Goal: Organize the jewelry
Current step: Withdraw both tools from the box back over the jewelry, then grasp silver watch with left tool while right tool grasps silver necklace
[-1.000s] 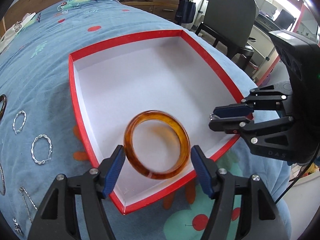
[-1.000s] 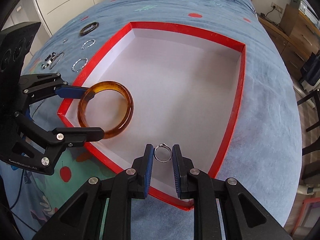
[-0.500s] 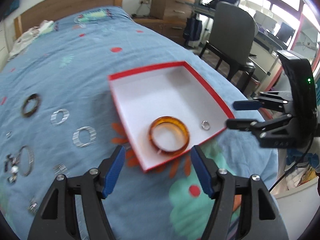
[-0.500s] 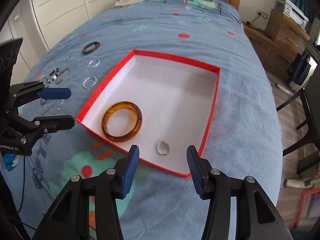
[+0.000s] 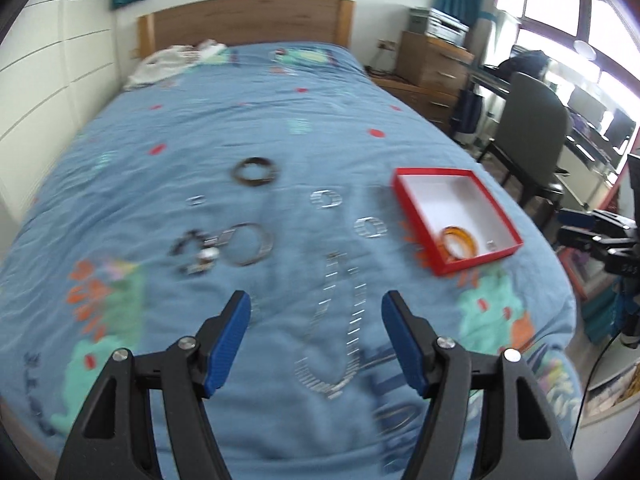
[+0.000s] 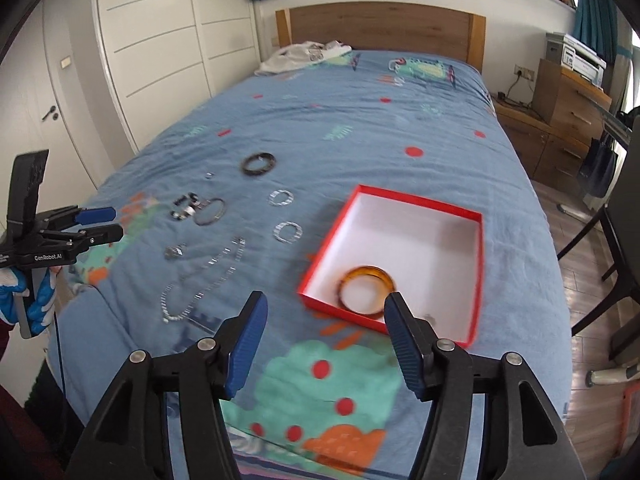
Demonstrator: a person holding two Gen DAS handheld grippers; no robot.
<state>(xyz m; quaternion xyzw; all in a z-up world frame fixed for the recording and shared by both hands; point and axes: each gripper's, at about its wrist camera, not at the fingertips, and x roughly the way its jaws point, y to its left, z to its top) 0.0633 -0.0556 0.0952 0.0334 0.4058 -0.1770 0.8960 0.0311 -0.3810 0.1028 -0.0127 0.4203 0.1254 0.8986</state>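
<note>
A red box (image 5: 476, 261) (image 6: 416, 200) with a white inside lies on the blue bedspread. In it lie an amber bangle (image 5: 460, 233) (image 6: 368, 270) and a small silver ring (image 5: 491, 245). My left gripper (image 5: 316, 308) (image 6: 96, 222) is open and empty, held above a silver chain necklace (image 5: 340, 320) (image 6: 208, 280). My right gripper (image 6: 326, 304) (image 5: 568, 226) hovers in front of the box's near corner, its jaws opening with nothing between them. Loose on the bed are a dark bangle (image 5: 255, 172) (image 6: 259, 163), two silver bracelets (image 5: 326, 199) (image 5: 370, 227) and a thin hoop (image 5: 250, 244).
A cluster of dark beads and small pieces (image 5: 192, 248) lies left of the hoop. White clothing (image 6: 308, 54) sits by the wooden headboard (image 6: 380, 28). A chair (image 5: 532, 120) and drawers (image 5: 432, 64) stand off the bed's right side, a wardrobe (image 6: 160, 40) on its left.
Both grippers rose and drew back from the box. The left let go of the amber bangle and swung left over the loose jewelry. The right released the small ring and widened.
</note>
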